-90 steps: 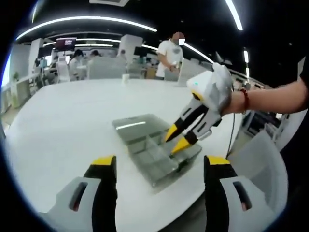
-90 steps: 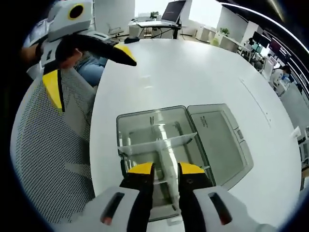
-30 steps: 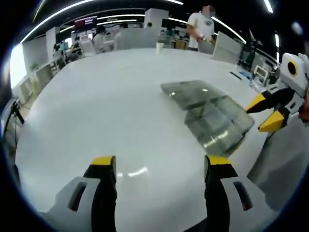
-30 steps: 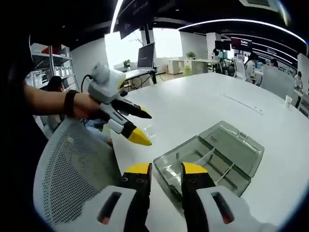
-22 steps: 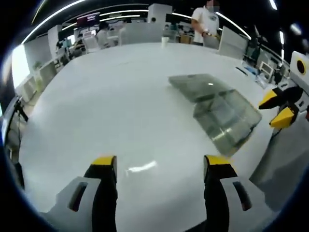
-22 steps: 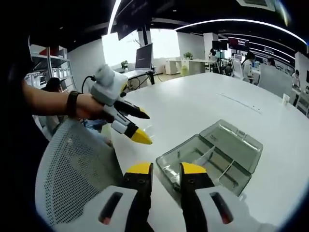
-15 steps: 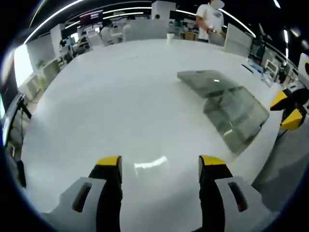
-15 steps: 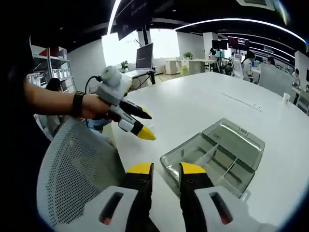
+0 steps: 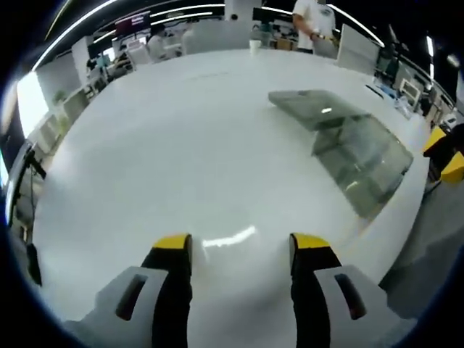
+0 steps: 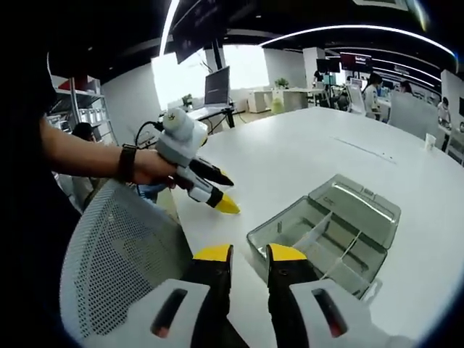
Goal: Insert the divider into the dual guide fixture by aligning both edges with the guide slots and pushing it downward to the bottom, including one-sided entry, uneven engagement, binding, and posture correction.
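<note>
The clear fixture box (image 10: 322, 235) sits at three o'clock, lid open, a divider (image 10: 313, 230) inside (seating unclear). The right gripper (image 10: 243, 254), jaws nearly together, empty, hangs back; the left gripper (image 9: 239, 245), jaws spread, hovers over the table (image 9: 181, 145).

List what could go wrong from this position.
The clear box sits near the table edge, so a sideways knock might slide it off. Its open lid lies flat beside it and may catch an approaching jaw. Both the left gripper and the right gripper are clear of the box, so re-approach needs fresh alignment.
</note>
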The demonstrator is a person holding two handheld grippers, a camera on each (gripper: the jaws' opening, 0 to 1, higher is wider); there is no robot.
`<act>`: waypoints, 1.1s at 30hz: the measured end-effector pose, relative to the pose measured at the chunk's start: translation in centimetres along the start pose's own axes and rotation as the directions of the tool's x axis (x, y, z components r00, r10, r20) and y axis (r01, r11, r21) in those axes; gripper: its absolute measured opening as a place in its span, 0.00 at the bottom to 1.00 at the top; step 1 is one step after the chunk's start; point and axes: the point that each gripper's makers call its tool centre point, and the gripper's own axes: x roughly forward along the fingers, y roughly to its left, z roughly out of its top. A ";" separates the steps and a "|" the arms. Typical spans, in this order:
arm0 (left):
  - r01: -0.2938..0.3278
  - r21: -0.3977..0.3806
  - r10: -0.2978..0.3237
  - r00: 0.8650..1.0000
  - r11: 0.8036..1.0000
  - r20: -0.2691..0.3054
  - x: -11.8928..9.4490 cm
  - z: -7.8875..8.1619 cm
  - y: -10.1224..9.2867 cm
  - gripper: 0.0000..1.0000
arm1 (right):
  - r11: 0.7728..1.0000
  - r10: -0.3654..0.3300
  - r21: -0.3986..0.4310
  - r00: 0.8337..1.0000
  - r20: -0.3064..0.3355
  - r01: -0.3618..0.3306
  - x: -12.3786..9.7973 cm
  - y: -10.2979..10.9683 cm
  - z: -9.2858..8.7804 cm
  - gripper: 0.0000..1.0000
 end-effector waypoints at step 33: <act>0.005 -0.019 -0.005 1.000 1.000 0.015 -0.1 0.1 0.0 0.29 | 0.998 0.064 0.006 0.998 -0.019 -0.064 0.5 1.3 -0.4 0.10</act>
